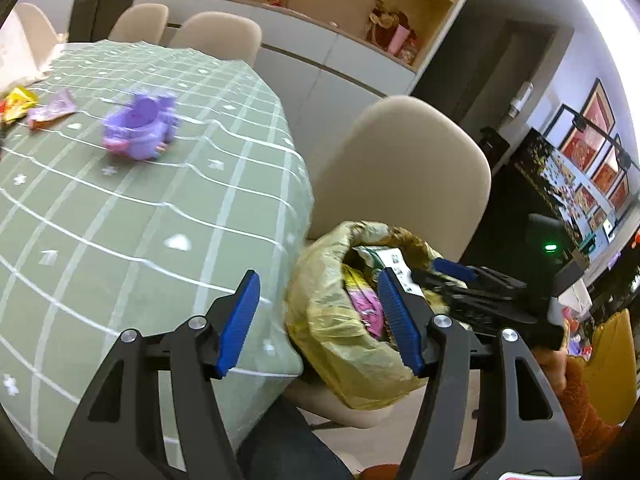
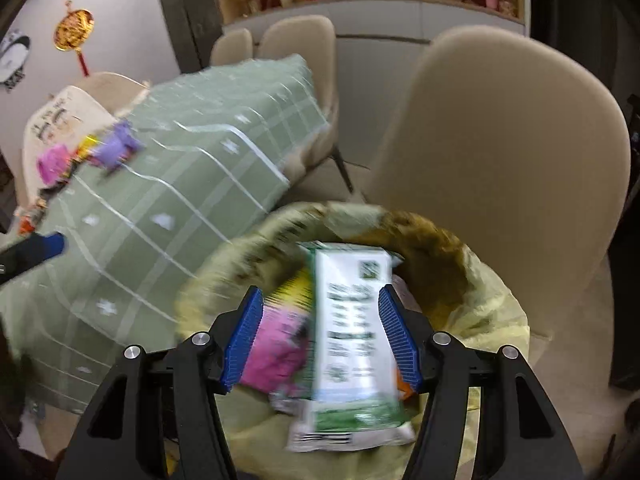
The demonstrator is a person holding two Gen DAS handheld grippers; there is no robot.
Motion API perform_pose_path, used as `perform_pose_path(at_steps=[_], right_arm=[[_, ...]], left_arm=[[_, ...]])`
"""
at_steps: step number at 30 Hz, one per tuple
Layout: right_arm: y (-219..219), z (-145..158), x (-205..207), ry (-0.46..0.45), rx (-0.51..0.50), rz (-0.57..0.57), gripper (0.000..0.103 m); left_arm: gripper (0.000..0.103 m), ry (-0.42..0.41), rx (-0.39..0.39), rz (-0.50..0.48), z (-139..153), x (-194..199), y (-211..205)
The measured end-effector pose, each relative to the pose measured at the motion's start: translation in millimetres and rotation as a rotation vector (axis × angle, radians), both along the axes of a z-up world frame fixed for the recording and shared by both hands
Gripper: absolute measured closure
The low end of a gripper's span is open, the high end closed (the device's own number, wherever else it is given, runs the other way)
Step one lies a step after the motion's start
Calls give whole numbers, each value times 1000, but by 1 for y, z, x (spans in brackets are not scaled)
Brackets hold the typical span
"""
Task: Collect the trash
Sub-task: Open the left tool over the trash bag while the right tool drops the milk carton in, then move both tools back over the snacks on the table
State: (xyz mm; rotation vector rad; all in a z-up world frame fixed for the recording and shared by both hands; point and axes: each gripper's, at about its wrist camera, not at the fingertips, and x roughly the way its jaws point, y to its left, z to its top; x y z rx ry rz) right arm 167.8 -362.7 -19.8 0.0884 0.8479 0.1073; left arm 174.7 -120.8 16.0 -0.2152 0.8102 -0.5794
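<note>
A yellow trash bag (image 1: 328, 320) (image 2: 492, 320) stands open on a beige chair's seat beside the table. My right gripper (image 2: 320, 292) hangs over its mouth with the jaws wide. A white and green packet (image 2: 352, 332) lies between them against the right pad only, over a pink wrapper (image 2: 280, 348) inside the bag. My left gripper (image 1: 319, 276) is open and empty above the table edge and the bag's rim. On the green cloth lie a pink wrapper (image 1: 52, 110) and a yellow one (image 1: 16, 104), far left. In the left wrist view the right gripper (image 1: 460, 280) reaches in from the right.
A purple toy cup (image 1: 140, 128) (image 2: 116, 148) stands on the green checked tablecloth (image 1: 120, 240). Beige chairs (image 1: 400, 168) (image 2: 500, 160) ring the table. A shelf with ornaments lines the back wall. A person's orange sleeve (image 1: 580, 400) shows at the right.
</note>
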Motion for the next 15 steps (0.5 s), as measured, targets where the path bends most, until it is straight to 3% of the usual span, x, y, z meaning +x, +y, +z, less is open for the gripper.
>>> perform_pose_path(at_steps=[7,15], right_arm=[[67,56,5,-139,42,155,46],[172,62,41,-166,8,335,46]], left_arm=[[45,-93,41,176,21,-8,92],[44,-110,120,467,31,8,239]])
